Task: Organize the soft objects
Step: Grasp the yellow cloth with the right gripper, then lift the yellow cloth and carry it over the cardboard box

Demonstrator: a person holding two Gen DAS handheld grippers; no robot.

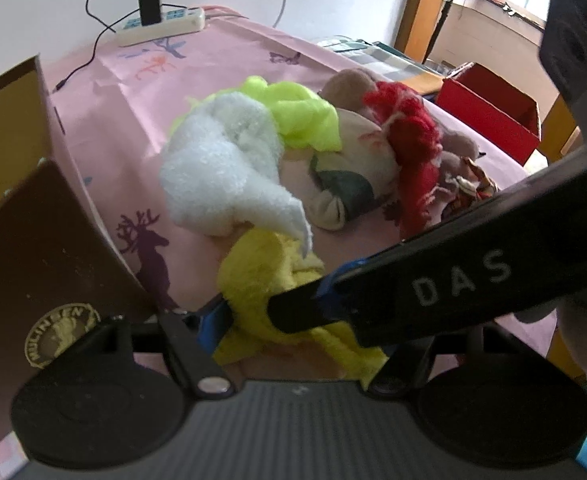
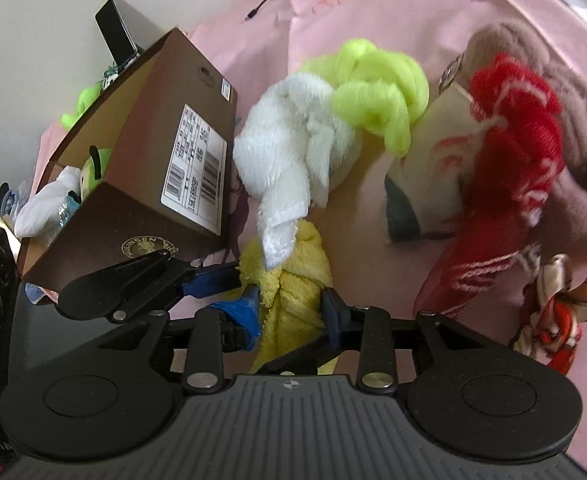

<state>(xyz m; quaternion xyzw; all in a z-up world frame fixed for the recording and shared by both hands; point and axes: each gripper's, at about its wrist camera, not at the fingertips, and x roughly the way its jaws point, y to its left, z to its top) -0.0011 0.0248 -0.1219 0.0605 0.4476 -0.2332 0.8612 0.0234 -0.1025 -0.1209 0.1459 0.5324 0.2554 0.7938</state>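
Two pairs of fingers meet on one yellow towel, which lies crumpled on the pink sheet closest to you. Your right gripper has its fingers set narrow; the towel fills the gap and both blue pads touch it. Your left gripper stands wide, with one blue-padded finger against the towel's side. Its other finger is hidden behind the right gripper's black body, which crosses the left wrist view and reads "DAS" in white letters.

Beside your left hand is a brown shoe box with a round gold emblem lettered "MULINSEN". The white barcode label on the box's end has print too small to read. White and green soft things show in the open box, partly cut off by its wall.

Just beyond the towel, a white fluffy cloth drapes its tip onto it. Behind that lie a neon green cloth, a cream printed piece and a red knitted item, all touching in one heap. A brown plush is half buried under the red knit, and you cannot tell its shape.

Farthest off, a red box sits past the sheet's edge. A white power strip with a black charger lies by the wall.
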